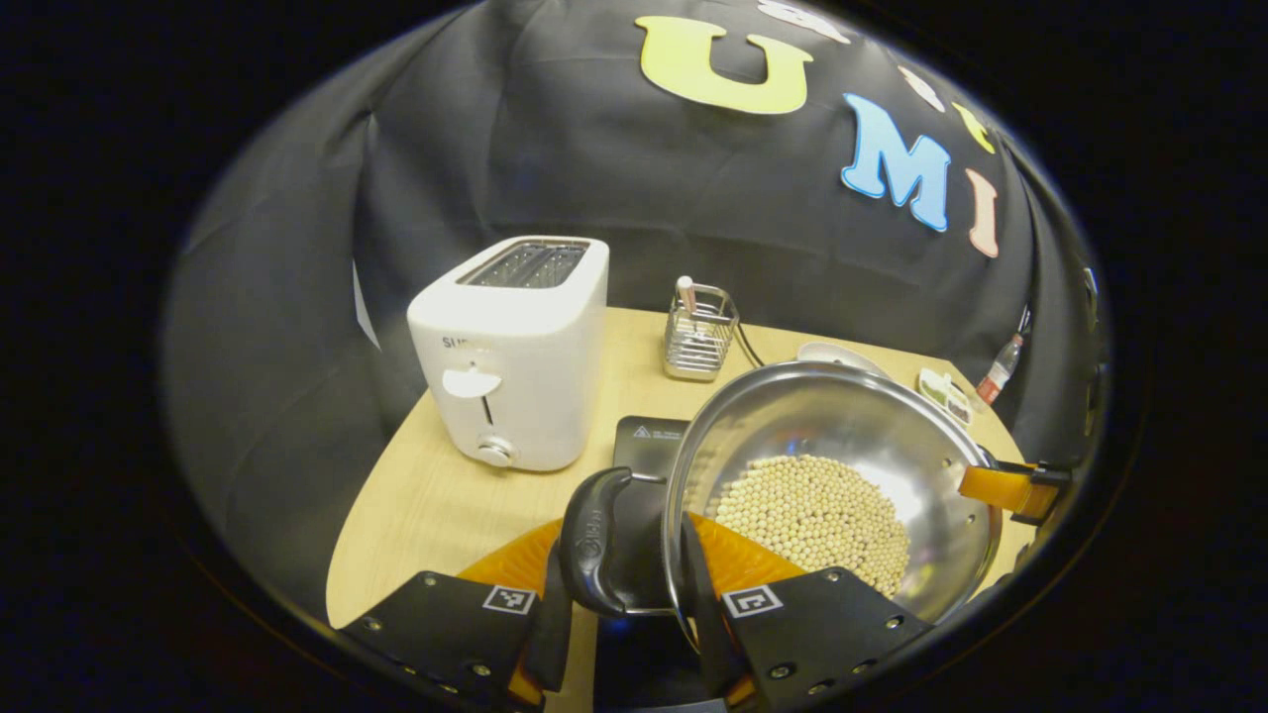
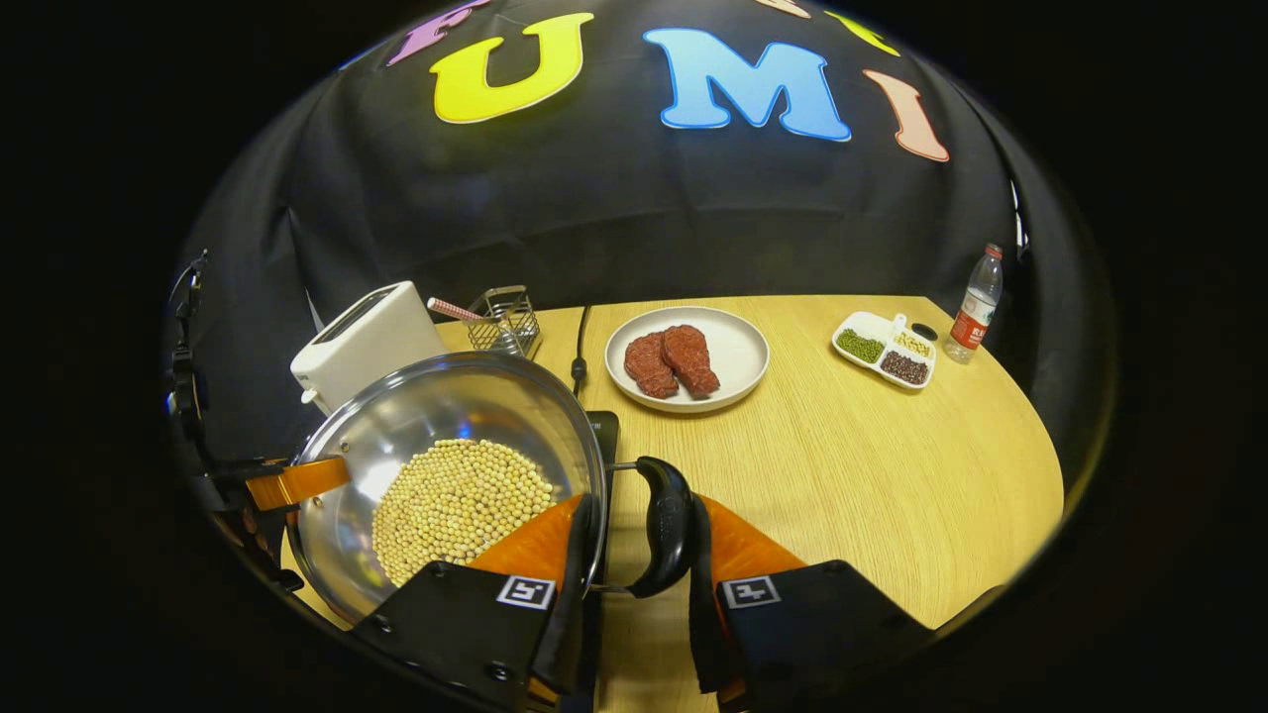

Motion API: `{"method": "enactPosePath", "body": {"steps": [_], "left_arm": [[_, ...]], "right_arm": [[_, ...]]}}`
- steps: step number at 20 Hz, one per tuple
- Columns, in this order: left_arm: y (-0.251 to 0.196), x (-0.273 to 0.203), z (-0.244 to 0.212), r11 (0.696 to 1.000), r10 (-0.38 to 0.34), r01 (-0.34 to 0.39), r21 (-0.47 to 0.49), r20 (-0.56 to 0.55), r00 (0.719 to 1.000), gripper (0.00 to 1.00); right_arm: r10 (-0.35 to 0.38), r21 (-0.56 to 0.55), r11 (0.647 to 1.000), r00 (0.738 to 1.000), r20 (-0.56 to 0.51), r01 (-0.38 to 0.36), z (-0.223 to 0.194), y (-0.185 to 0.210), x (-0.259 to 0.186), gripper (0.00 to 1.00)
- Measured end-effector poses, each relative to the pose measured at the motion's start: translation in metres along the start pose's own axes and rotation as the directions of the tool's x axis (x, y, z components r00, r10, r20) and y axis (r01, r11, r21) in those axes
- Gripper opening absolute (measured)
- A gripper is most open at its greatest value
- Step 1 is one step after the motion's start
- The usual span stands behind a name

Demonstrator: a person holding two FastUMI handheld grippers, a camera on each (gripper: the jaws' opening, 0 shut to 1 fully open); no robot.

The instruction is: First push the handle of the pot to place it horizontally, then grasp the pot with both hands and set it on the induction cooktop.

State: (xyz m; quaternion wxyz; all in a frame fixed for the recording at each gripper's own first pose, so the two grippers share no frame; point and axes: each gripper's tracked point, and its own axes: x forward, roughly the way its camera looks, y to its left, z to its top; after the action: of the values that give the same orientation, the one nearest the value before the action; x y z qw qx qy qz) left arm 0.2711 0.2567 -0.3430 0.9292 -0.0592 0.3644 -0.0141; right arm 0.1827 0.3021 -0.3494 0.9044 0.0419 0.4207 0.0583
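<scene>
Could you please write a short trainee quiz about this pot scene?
1. True or false: the pot holds pale round beans.
2. What lies on the white plate? A) sliced bread B) two pieces of red meat C) green beans
3. Fill in: the left gripper and the right gripper each close on a black ___ of the pot.

Key: 1 true; 2 B; 3 handle.

Both views sit close against the pot (image 1: 832, 475) (image 2: 446, 475) from opposite sides, facing across it; they share it.
</scene>
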Motion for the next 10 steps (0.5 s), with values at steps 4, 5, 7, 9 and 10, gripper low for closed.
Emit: {"method": "enactPosePath", "body": {"steps": [4, 5, 7, 9, 10], "left_arm": [[0.0013, 0.0016, 0.0022, 1.000, -0.004, 0.004, 0.007, 0.002, 1.000, 0.56], [0.0014, 0.0027, 0.0023, 1.000, -0.004, 0.004, 0.009, 0.001, 1.000, 0.56], [0.0023, 0.0025, 0.0020, 1.000, -0.002, 0.002, 0.007, 0.001, 1.000, 0.54], [0.0026, 0.0030, 0.0015, 1.000, 0.004, -0.004, 0.003, 0.001, 1.000, 0.58], [0.0028, 0.0036, 0.0017, 1.000, 0.008, -0.008, 0.006, 0.003, 1.000, 0.56]], "right_arm": [[-0.002, 0.006, 1.000, 1.000, -0.010, 0.002, -0.0028, -0.0008, 0.0059, 0.47], [-0.002, 0.005, 1.000, 1.000, -0.009, 0.002, -0.0030, -0.0006, 0.0041, 0.47], [-0.004, 0.002, 1.000, 1.000, -0.001, 0.004, -0.0018, 0.0000, 0.0047, 0.53], [-0.003, -0.003, 1.000, 1.000, 0.005, 0.003, -0.0019, 0.0003, 0.0063, 0.55], [-0.002, -0.007, 1.000, 1.000, 0.009, 0.002, -0.0013, -0.0002, 0.0056, 0.57]]}}
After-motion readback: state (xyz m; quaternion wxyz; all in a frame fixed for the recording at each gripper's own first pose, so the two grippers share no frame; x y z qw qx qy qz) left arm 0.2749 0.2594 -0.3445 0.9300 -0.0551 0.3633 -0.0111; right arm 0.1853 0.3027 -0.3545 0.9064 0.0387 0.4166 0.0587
